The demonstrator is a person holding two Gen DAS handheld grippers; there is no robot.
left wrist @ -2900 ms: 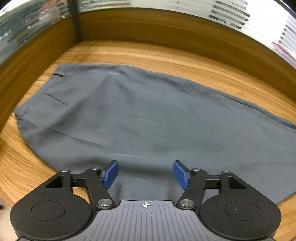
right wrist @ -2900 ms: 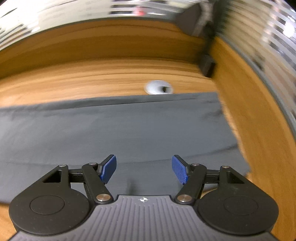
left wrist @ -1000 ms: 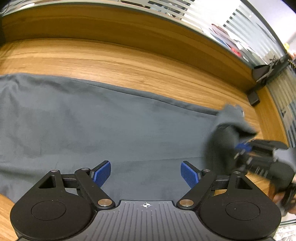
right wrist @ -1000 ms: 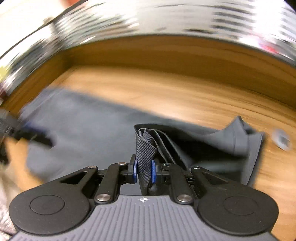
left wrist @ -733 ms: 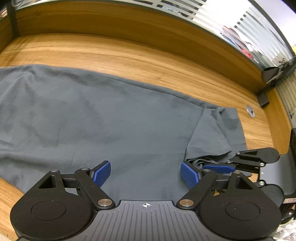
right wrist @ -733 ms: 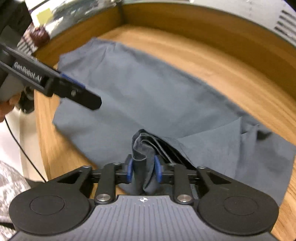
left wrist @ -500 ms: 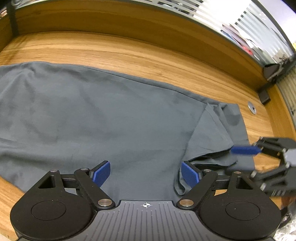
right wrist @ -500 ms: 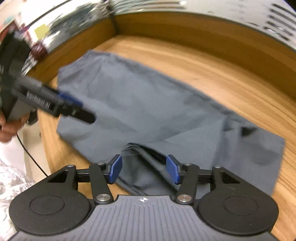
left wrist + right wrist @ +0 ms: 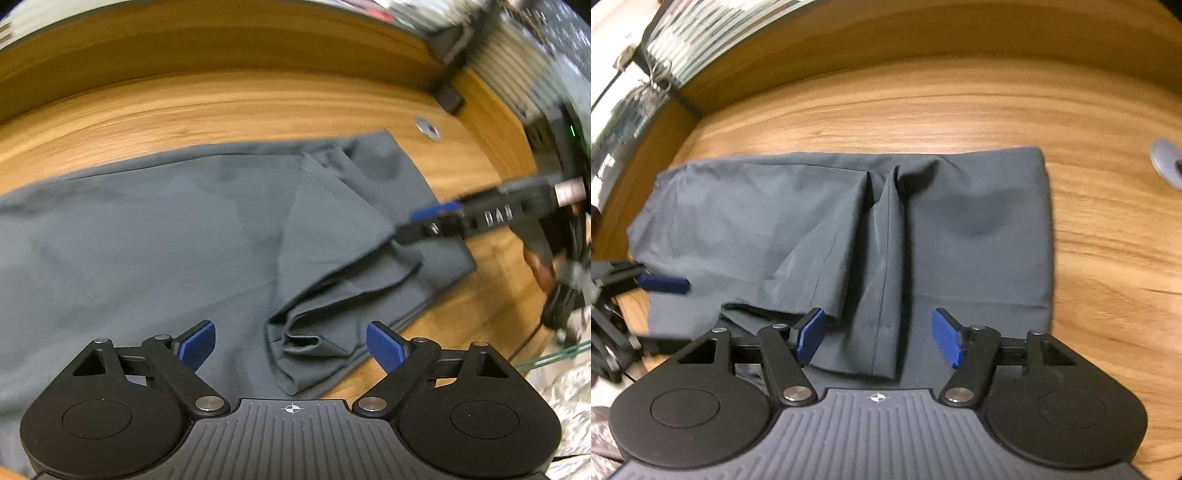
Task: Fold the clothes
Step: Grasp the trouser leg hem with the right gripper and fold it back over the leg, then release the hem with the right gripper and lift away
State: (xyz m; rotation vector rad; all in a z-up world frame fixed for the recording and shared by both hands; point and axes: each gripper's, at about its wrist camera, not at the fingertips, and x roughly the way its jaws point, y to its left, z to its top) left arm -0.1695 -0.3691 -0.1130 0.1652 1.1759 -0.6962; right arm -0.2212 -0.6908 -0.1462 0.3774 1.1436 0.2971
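Note:
A grey pair of trousers (image 9: 147,236) lies flat on the wooden table (image 9: 221,107). Its leg end is folded back over itself in a rumpled flap (image 9: 332,236), which also shows in the right wrist view (image 9: 886,236). My left gripper (image 9: 291,343) is open and empty, just above the bunched corner of the flap near the table's front edge. My right gripper (image 9: 879,339) is open and empty over the flap's near edge. The right gripper's blue pad (image 9: 436,210) shows at the right of the left wrist view, over the cloth.
A round metal grommet (image 9: 426,127) sits in the table beyond the cloth, also in the right wrist view (image 9: 1167,158). A raised wooden back panel (image 9: 184,48) borders the table. A black bracket (image 9: 448,98) stands at the far right corner.
My right gripper carried the leg end over the trousers, opened and let it go. It has since drawn back a little. My left gripper has swung right toward the folded flap.

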